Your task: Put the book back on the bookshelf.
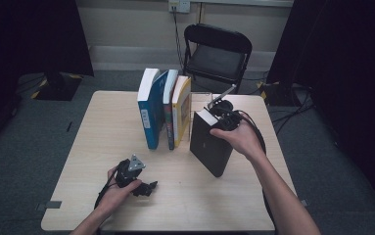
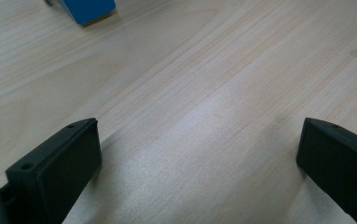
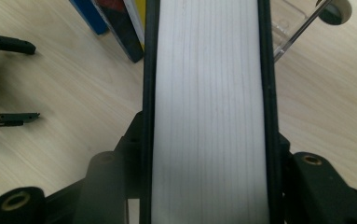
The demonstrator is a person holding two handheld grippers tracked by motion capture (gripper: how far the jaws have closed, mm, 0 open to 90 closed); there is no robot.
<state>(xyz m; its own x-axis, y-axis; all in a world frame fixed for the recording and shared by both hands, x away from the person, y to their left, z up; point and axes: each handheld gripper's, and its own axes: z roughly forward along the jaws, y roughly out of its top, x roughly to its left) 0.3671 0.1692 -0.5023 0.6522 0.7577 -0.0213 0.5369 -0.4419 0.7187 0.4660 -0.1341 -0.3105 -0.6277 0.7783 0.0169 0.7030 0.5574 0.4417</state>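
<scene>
Surface [image 1: 102, 147]: light wood, carries everything. Three books [image 1: 164, 110] stand upright at the back, blue one on the left end. Black book [image 1: 209, 142] is just right of them, tilted, lower corner near the surface; can't tell if it touches. My right hand-held gripper [image 1: 220, 113] is clamped across its top edge, white pages between the two covers. My left hand-held gripper [image 1: 146, 188] sits low at the front of the surface, jaws wide apart, nothing between them.
</scene>
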